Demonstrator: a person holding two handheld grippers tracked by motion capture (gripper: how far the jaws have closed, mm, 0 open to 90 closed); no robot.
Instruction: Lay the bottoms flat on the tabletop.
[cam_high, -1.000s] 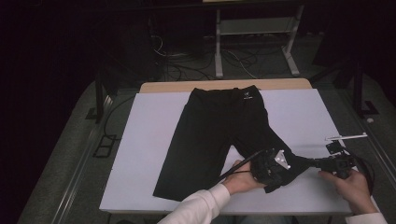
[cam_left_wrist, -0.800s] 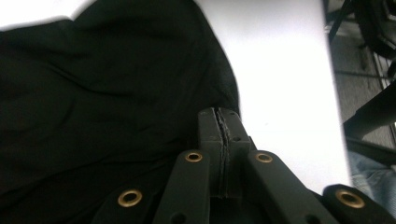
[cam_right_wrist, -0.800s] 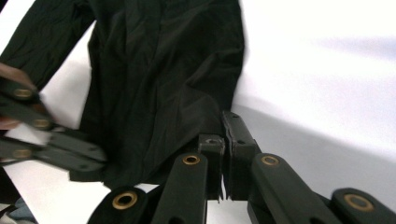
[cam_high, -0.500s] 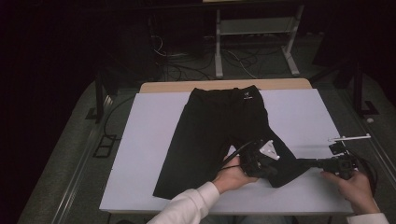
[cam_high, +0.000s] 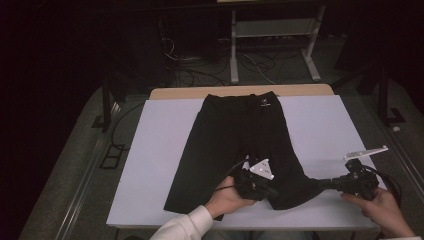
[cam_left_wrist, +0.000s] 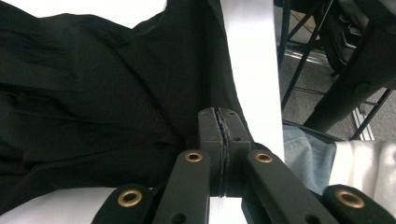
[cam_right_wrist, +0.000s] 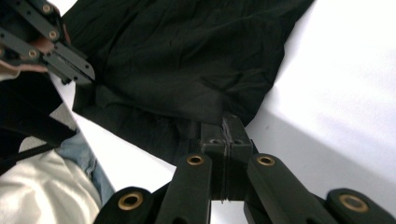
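Black shorts (cam_high: 235, 142) lie flat on the white table cover (cam_high: 160, 150), waistband at the far end, legs toward the person. White logo patch near the waistband.

Left gripper (cam_high: 270, 191): jaws clamped tight on the hem of the shorts' right leg, inner corner side. In the left gripper view (cam_left_wrist: 219, 128) the pads meet with dark cloth pinched in the seam between them; the rest of the fabric spreads up and to the left of the tips, and a strip of white cover runs up the right side of them. The grey three-cornered plate sits on top of the gripper, and the left hand (cam_high: 227, 197) wraps it from below.

Right gripper (cam_high: 320, 183): also clamped on cloth, at the outer corner of the same leg's hem. Right gripper view (cam_right_wrist: 224, 126) shows the jaws pressed together with a fold of black fabric caught at the tips; the shorts fan out above and to the left of them, bare white cover to the right. The left gripper shows at upper left there, tips on the same hem edge. Right hand (cam_high: 382, 210) is at the near right corner of the table.

The hem between the two grippers looks lifted a bit off the cover, but the dark cloth makes that hard to confirm. The other leg lies flat, well left of the left gripper.
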